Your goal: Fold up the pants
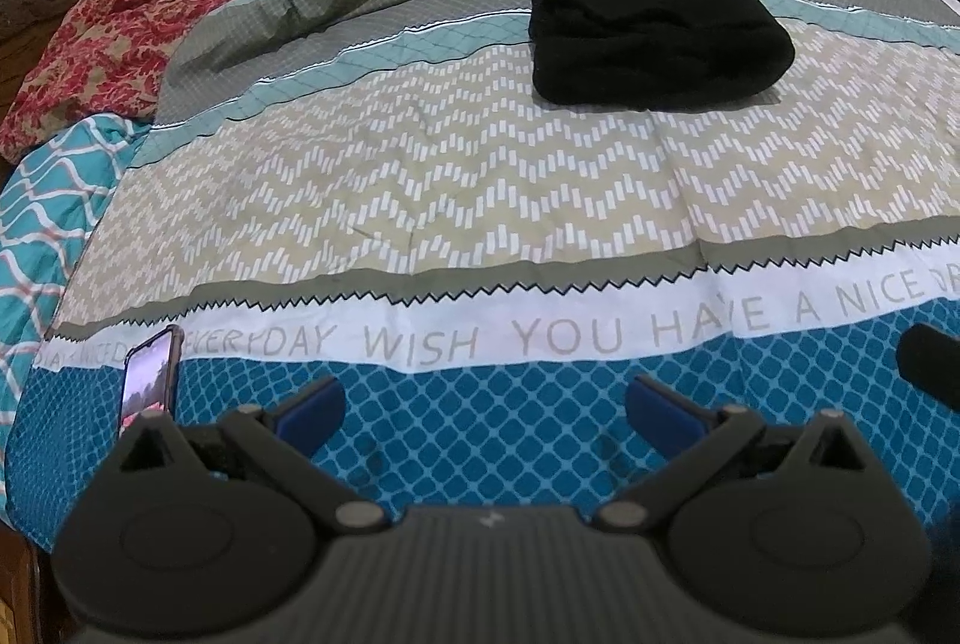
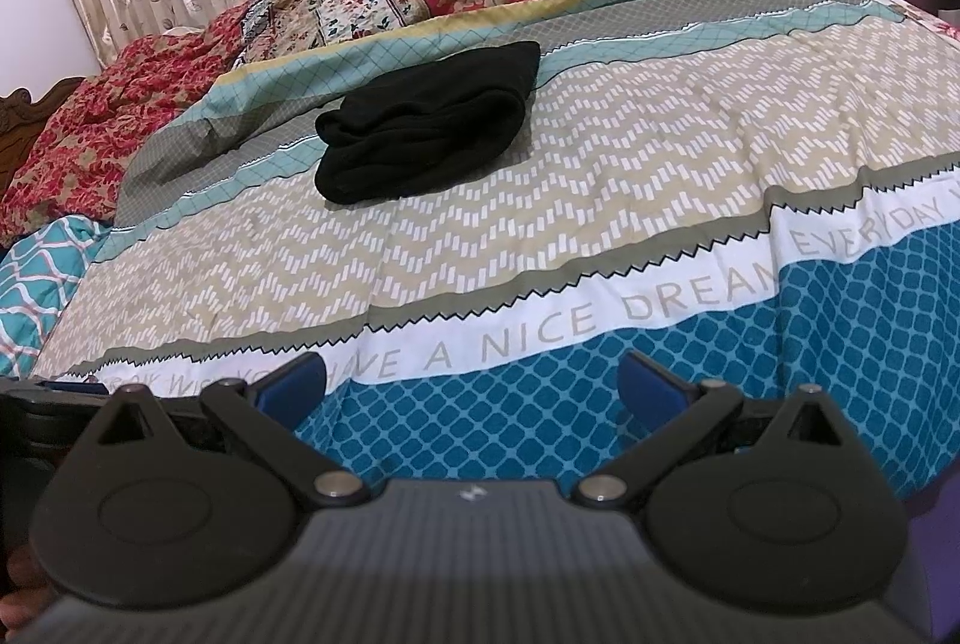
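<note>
Black pants (image 1: 657,41) already a compact folded bundle, lying on bedspread (image 1: 420,176) well beyond its text band. Left gripper (image 1: 483,407) & right gripper (image 2: 471,383) both spread wide, empty, near-side of band. Looks finished, or maybe 1 tidy-up reach fwd.

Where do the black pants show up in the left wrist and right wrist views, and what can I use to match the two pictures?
Left wrist: the black pants lie folded in the upper right of centre, on the bedspread's beige zigzag band.
Right wrist: the black pants sit upper left of centre, across the teal and beige bands.
Shared landmark: the white lettered stripe reading "HAVE A NICE".
</note>
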A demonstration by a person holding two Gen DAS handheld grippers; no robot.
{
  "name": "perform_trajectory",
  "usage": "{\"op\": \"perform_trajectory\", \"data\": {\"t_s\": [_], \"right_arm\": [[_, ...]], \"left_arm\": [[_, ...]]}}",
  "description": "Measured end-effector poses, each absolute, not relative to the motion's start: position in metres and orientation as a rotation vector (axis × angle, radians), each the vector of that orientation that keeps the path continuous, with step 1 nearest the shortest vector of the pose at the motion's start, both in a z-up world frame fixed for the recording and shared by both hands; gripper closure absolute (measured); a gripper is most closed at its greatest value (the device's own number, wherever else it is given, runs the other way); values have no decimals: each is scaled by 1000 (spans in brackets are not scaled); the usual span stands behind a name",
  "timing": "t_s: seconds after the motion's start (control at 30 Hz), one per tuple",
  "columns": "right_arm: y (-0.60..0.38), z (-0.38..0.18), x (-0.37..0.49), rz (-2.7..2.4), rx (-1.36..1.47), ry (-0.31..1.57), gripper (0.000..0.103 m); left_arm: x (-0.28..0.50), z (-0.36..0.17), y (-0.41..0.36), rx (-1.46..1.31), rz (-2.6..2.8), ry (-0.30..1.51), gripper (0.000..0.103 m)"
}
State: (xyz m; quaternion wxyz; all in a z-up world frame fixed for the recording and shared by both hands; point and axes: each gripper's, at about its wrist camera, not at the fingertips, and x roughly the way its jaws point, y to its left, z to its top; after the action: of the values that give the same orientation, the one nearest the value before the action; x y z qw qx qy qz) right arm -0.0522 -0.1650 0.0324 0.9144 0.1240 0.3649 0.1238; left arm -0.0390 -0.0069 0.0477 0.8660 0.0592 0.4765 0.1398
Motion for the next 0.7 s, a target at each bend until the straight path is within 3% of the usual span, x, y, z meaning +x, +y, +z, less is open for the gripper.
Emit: {"op": "perform_trajectory", "data": {"t_s": [0.7], "right_arm": [[-172,32,-50,244,277,748,0]], "left_arm": [[-36,44,-15,130,262,1018,0]]}}
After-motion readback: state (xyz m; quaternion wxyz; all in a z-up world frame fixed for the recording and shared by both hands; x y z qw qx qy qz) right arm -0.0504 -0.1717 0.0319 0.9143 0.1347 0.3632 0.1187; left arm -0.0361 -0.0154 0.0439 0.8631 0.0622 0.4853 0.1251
